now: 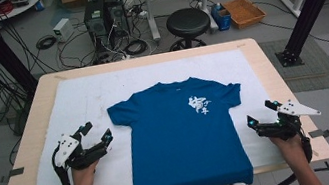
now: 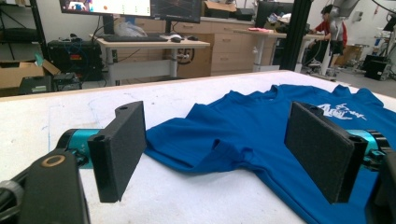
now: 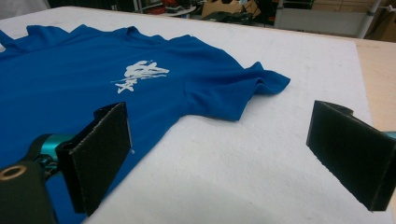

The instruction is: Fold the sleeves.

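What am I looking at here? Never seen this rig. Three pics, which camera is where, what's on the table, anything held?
No robot arm here: a person holds a two-jaw hand tool in each hand. The high view looks down from above the person's side of the table. It shows the left tongs and right tongs, one on either side of a blue T-shirt. The shirt lies flat, front up with a white print, on a white cloth that covers the wooden table; its hem hangs over the near edge.

The other two pictures come from cameras riding on the tongs, looking along their black padded jaws. Both pairs stand wide open and hold nothing; each faces a sleeve of the shirt.
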